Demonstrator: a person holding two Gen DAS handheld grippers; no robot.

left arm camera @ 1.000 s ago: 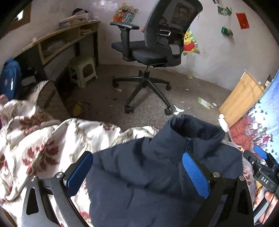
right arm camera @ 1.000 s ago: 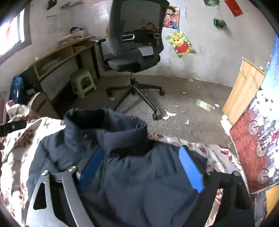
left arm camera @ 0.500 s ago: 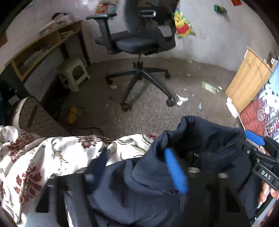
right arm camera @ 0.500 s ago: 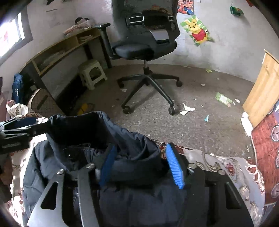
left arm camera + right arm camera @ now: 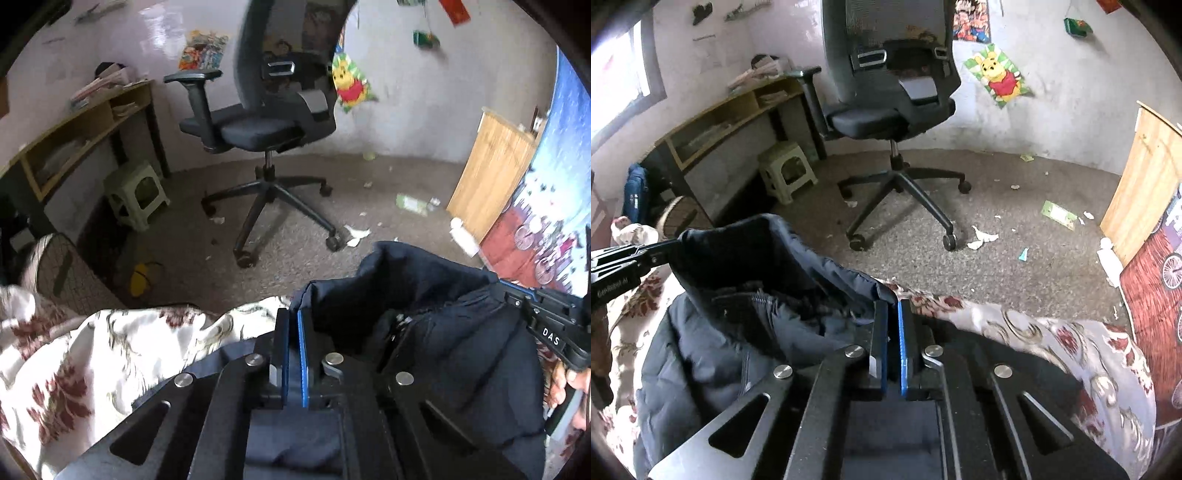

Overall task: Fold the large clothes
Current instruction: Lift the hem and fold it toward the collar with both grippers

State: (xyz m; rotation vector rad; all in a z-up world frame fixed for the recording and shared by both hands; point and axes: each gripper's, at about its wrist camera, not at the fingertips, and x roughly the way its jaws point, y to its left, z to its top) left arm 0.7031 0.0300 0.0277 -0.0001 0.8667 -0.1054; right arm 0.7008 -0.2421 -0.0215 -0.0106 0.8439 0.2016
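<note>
Left wrist view: the left gripper [image 5: 293, 321] has its jaws pressed together on the edge of the collar of the dark blue puffy jacket [image 5: 436, 332]. The collar stands up just past the jaws and to their right, and the rest of the jacket lies under and to the right of them. The jacket rests on the white bed cover with red flowers [image 5: 74, 354], which spreads out to the left of the jaws. Far to the right, the right gripper [image 5: 517, 295] touches the other side of the collar. Well ahead of the jaws, on the floor, stands the black office chair on wheels [image 5: 269, 129]. A small pale green plastic stool [image 5: 136, 192] sits ahead and to the left.

Right wrist view: the right gripper [image 5: 893, 317] has its jaws closed tight on the collar edge of the jacket [image 5: 713, 350]. The open collar rises just left of the jaws, and the jacket body lies to their left and below. The left gripper [image 5: 639, 254] holds the far left side of the collar. The flowered bed cover [image 5: 1052, 343] lies to the right of the jaws. The office chair [image 5: 894, 110] stands well ahead, with the stool [image 5: 786, 170] ahead and to the left.
</note>
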